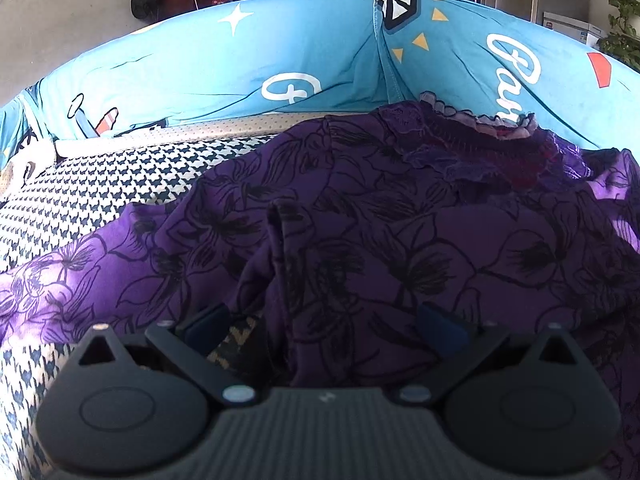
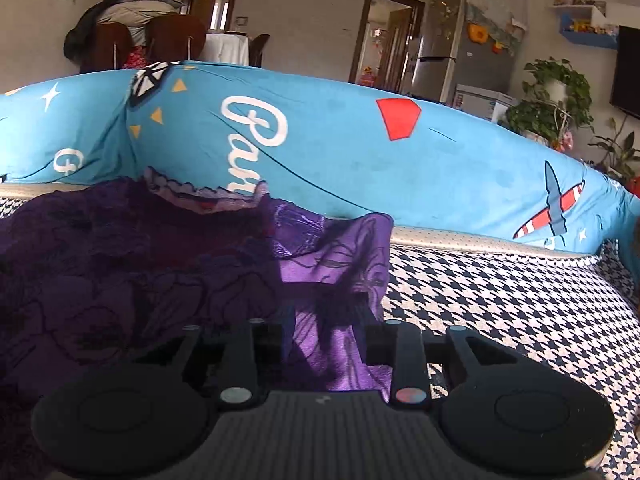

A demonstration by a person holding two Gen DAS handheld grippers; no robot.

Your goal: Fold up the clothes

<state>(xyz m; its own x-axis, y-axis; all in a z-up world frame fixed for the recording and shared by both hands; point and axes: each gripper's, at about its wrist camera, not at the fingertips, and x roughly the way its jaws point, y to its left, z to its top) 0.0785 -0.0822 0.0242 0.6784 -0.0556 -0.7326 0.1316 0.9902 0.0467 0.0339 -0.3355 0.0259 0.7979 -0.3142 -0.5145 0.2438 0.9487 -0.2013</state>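
A purple garment [image 1: 380, 220] with black flower outlines and a lace-trimmed neck [image 1: 472, 136] lies rumpled on a houndstooth sofa seat [image 1: 100, 184]. My left gripper [image 1: 324, 322] is open low over it. A raised fold of the cloth runs between its widely spread blue pads [image 1: 440, 326]. In the right wrist view the same garment [image 2: 120, 260] fills the left side. My right gripper [image 2: 324, 340] has its fingers drawn close on the garment's lighter purple right edge [image 2: 340, 256]. The fingertips are partly hidden in cloth and shadow.
A blue printed cover [image 2: 340, 152] drapes the sofa back behind the garment. Bare houndstooth seat [image 2: 500, 300] stretches to the right. Beyond the sofa stand chairs piled with clothes [image 2: 132, 12], a fridge [image 2: 452, 52], potted plants [image 2: 552, 100] and a dark screen [image 2: 626, 72].
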